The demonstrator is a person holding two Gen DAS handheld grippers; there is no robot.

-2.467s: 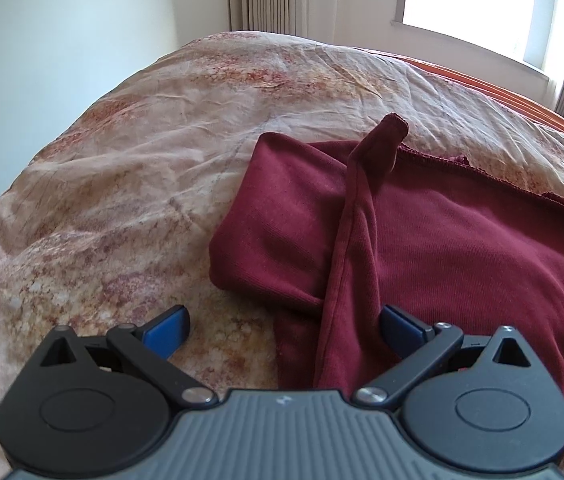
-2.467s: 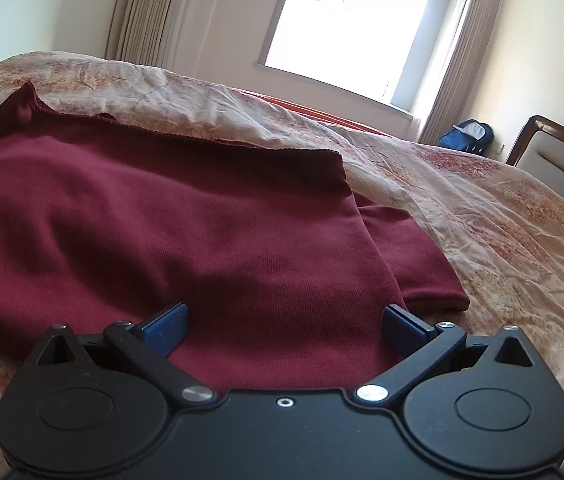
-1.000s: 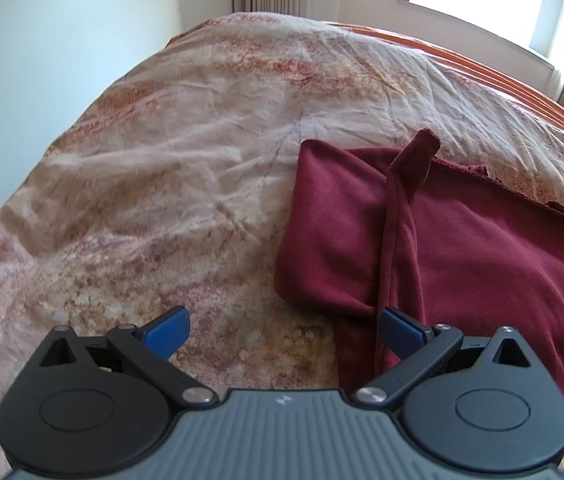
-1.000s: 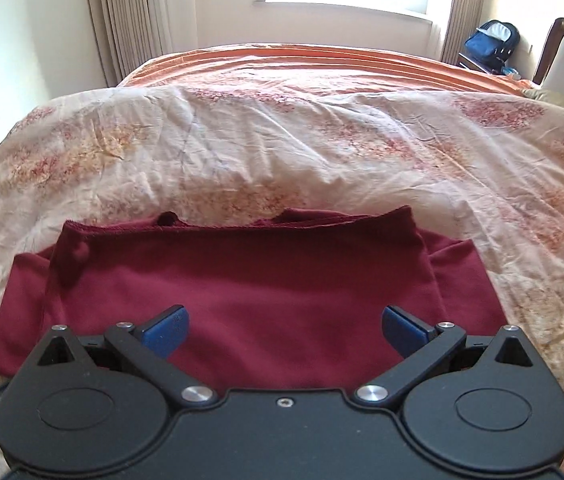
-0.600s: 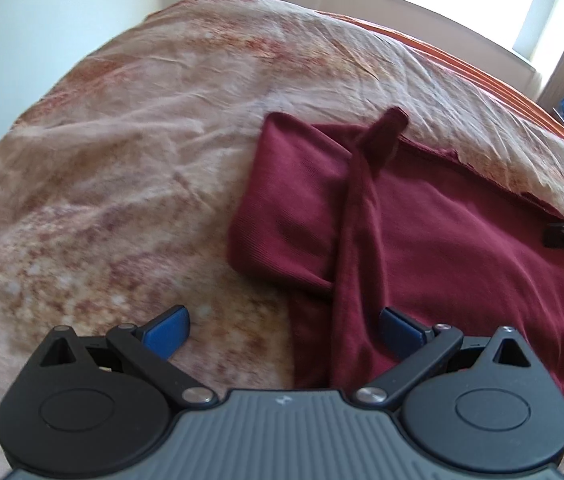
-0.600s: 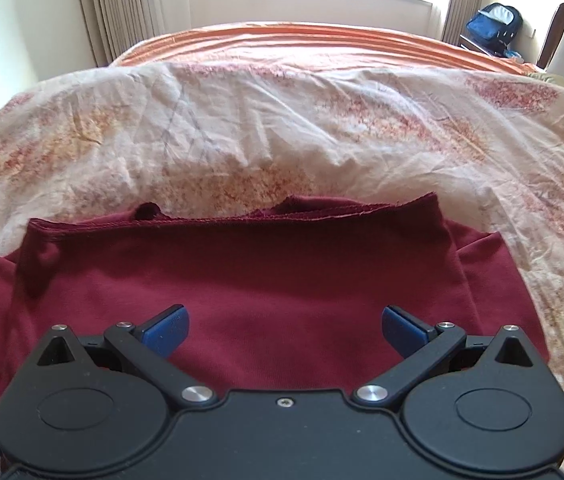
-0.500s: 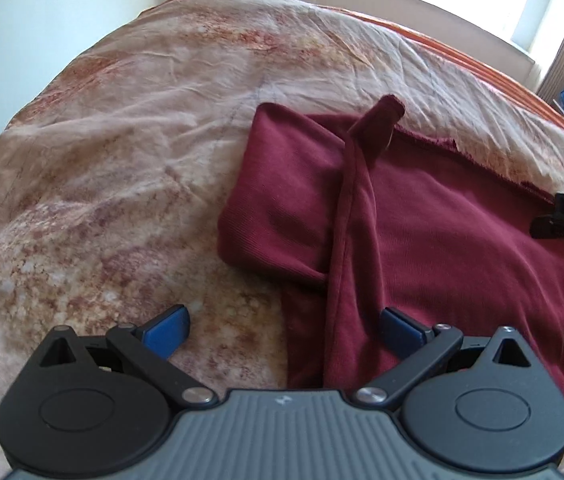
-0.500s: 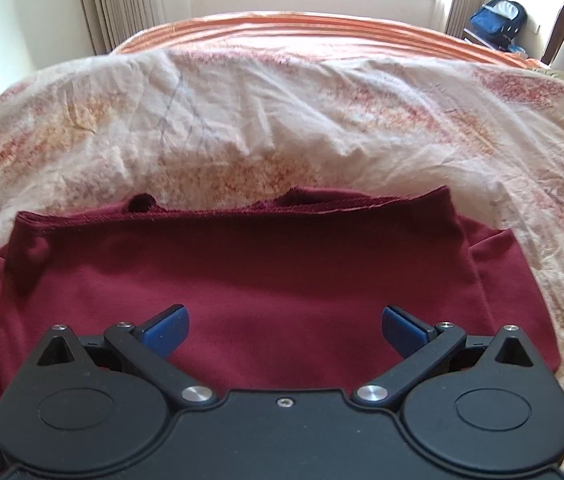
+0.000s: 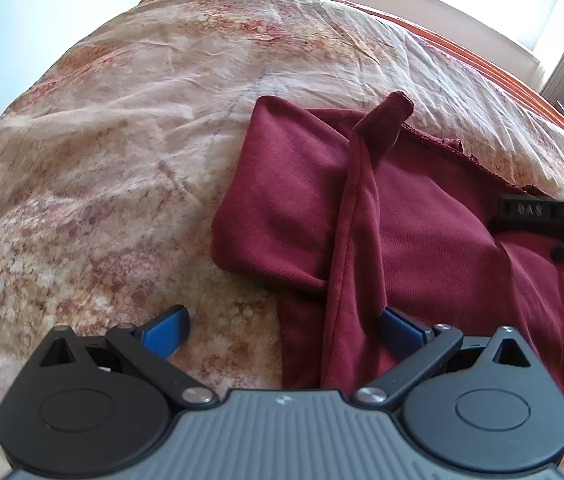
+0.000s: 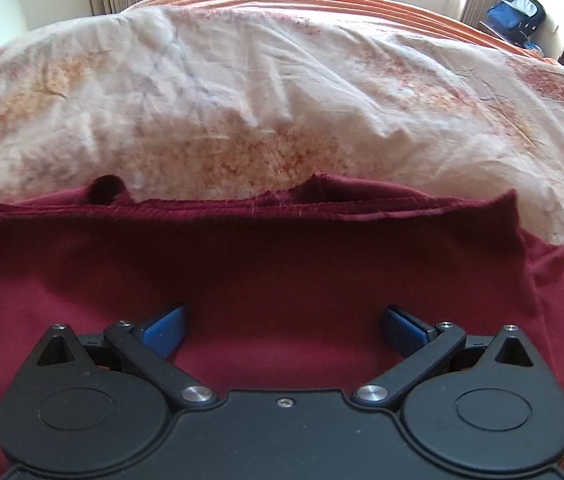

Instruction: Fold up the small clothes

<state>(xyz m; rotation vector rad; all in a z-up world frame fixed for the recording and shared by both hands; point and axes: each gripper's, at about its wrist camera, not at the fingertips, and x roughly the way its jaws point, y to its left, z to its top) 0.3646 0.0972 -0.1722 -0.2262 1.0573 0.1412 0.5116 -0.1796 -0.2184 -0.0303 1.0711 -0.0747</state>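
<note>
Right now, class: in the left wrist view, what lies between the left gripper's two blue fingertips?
Between the open left gripper's fingertips lie bare floral bedspread on one side and the maroon garment's near edge with its raised ridge of cloth on the other, ungripped.

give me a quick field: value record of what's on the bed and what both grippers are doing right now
garment: dark red top, partly folded, lying on the bed
raised fold: ridge of cloth along its left part
surface: floral bedspread, wrinkled
left gripper: open, over the garment's near left edge, holding nothing
right gripper: open, over the garment's middle, holding nothing
background: blue bag near the window
</note>
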